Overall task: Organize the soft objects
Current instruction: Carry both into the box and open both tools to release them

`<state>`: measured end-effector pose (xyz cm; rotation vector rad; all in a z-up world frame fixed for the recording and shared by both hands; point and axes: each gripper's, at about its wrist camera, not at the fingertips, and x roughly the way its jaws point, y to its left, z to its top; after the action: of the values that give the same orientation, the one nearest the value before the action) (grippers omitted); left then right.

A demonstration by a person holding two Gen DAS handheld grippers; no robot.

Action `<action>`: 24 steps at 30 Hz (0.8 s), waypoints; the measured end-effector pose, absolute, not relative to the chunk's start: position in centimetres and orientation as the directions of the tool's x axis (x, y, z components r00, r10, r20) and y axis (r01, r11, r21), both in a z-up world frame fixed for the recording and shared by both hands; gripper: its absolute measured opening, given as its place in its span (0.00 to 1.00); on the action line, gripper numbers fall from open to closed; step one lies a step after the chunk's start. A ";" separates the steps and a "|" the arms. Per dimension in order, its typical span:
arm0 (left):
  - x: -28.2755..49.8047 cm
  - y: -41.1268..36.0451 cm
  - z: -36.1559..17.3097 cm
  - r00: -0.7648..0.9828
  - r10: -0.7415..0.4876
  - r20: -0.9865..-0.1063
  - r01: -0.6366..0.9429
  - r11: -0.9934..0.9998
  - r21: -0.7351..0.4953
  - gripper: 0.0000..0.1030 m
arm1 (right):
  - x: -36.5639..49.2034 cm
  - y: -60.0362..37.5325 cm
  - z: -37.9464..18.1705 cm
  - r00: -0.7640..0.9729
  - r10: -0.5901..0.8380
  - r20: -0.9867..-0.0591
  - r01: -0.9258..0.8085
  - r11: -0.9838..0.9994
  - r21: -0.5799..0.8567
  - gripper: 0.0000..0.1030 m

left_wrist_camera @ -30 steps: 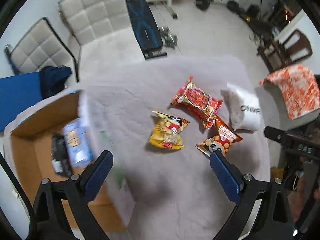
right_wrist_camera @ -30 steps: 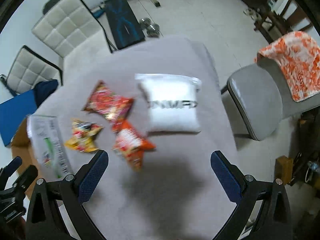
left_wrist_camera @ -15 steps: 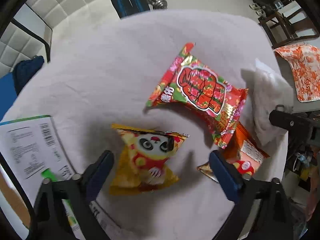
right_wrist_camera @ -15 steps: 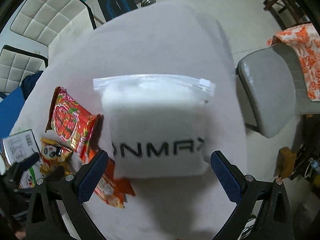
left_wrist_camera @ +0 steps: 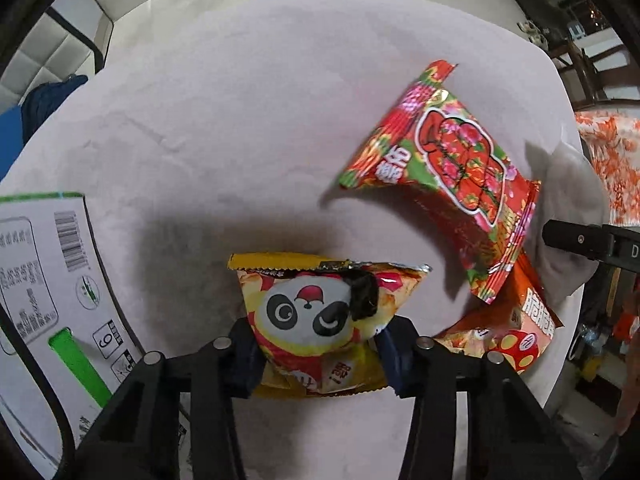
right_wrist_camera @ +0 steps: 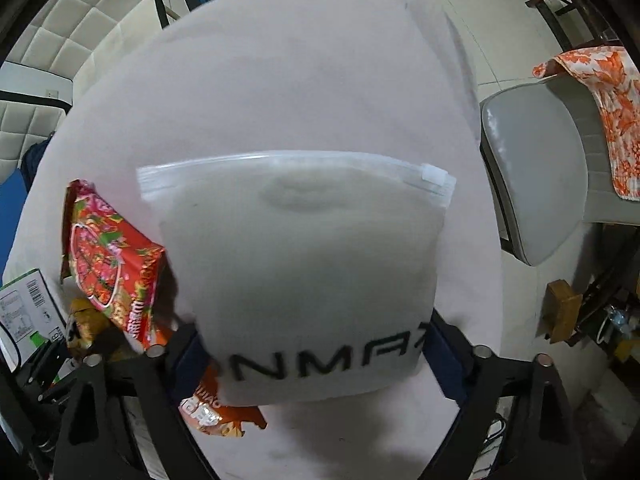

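Cardboard box flap (left_wrist_camera: 44,280), white with a barcode and a green stripe, juts in at the left edge of the left wrist view; the inside of the box is out of sight. The zip bag (right_wrist_camera: 304,276) is a frosted plastic pouch with a slider seal along its far edge and black letters near its close edge; something pale and puffy fills it, though what exactly cannot be told.

The left hand-held gripper (left_wrist_camera: 320,354) is clenched on the panda bag (left_wrist_camera: 316,320), a shiny yellow crinkled snack pack with a panda face, its blue pads pressing both lower sides. The pack lies on the table (left_wrist_camera: 224,120), which wears a soft grey, slightly wrinkled cloth. Further right sits the red bag (left_wrist_camera: 452,200), a glossy foil pack with flowers, overlapping the orange bag (left_wrist_camera: 516,332), whose mushroom print shows just beside the left gripper's right finger.

The right hand-held gripper (right_wrist_camera: 316,354) grasps the zip bag by its near end, pads against both side edges. The zip bag covers part of the orange bag and sits just beside the red one. Off the table's right side stands a grey padded chair (right_wrist_camera: 532,176) with an orange patterned cloth (right_wrist_camera: 604,104) draped over its back. White quilted chairs (right_wrist_camera: 76,40) stand beyond the far left.
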<state>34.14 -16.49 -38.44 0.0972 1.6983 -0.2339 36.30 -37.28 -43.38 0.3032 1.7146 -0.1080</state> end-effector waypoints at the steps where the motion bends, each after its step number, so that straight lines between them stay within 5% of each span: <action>1: 34.0 -16.4 -38.5 -0.135 -0.073 -0.988 0.196 0.976 -0.098 0.42 | 36.4 -37.4 -43.6 -0.143 0.142 -0.979 0.264 0.959 0.100 0.87; 24: 26.7 -15.3 -30.8 0.094 -0.038 -0.995 0.112 0.993 -0.027 0.39 | 32.8 -36.1 -40.7 -0.026 0.041 -0.999 0.174 0.984 0.036 0.76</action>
<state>26.75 -15.29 -30.80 0.0605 1.4724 -0.1113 32.77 -36.05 -40.74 0.1681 1.5956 -0.1073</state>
